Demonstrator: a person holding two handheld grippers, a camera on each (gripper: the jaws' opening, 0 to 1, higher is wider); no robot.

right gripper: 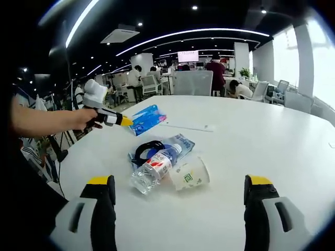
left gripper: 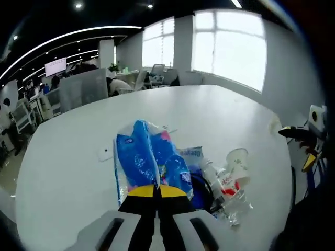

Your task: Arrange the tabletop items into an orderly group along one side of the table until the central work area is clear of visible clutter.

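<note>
Left gripper [left gripper: 155,189] jaws pinch the blue plastic tissue pack [left gripper: 148,162], long axis ahead; right gripper [right gripper: 178,187], spread, faces the toppled clear plastic bottle [right gripper: 154,168] near the white table's [right gripper: 272,141] edge.

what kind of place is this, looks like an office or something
Most likely an open-plan office. A big white table stands in front of rows of desks with office chairs, people sit at work further back, a screen hangs from the ceiling, and large windows line one wall.

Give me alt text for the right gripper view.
The left gripper, jaws shut on a blue plastic packet, holds it above a round white table. Nearer lie a clear plastic bottle, tipped paper cup and black cable.
</note>
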